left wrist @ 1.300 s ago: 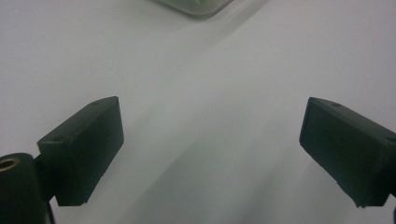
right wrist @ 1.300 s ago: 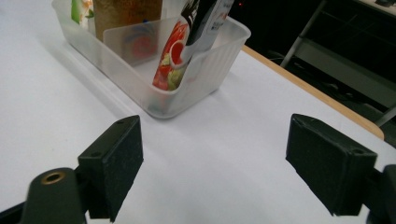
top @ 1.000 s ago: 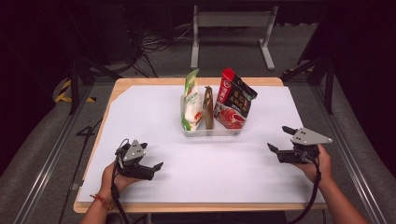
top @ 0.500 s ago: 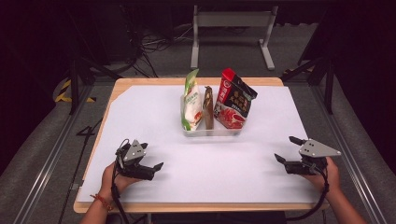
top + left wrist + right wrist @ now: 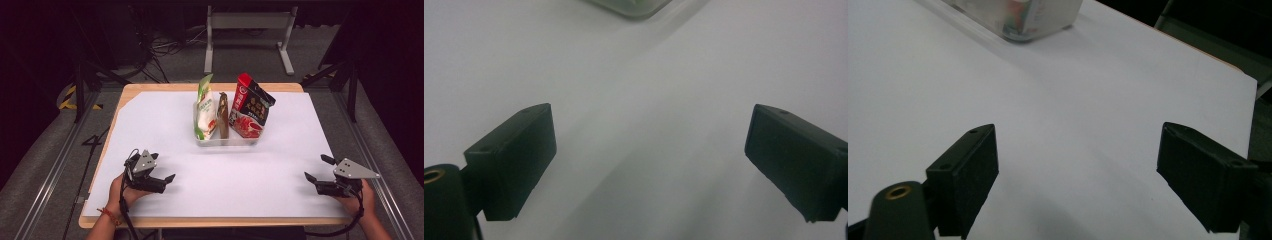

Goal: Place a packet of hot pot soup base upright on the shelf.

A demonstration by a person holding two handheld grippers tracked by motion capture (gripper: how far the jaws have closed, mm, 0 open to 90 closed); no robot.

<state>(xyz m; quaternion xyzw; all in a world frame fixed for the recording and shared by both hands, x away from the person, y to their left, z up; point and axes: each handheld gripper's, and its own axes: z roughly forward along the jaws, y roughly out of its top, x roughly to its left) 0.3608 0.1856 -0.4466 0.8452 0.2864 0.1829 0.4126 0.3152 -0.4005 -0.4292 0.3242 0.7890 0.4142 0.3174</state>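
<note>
Change: the right gripper (image 5: 316, 176) has drawn back from its position a second ago toward the near right corner of the white paper-covered wooden table (image 5: 150, 120), farther from the clear rectangular plastic tray (image 5: 227, 142); the left gripper (image 5: 165, 179) has not moved.
Meaning: judged as a rest or retreat posture; no pick or placement is in hand, and the packets look already set.
Left gripper state: jaws spread wide, nothing between them (seen plainly in the left gripper view (image 5: 649, 165)); it sits near the front edge, well left of the tray.
Right gripper state: jaws spread wide and empty (image 5: 1078, 180); well right of the tray, toward the person.
Tray position: mid-table, toward the far edge.
Tray contents: white-and-green upright snack pouch (image 5: 205, 107) at the left end; slim brown packet (image 5: 223, 115) in the middle; red-and-black printed bag (image 5: 250, 107) at the right end, leaning outward.
Contact: neither gripper touches the tray.
</note>
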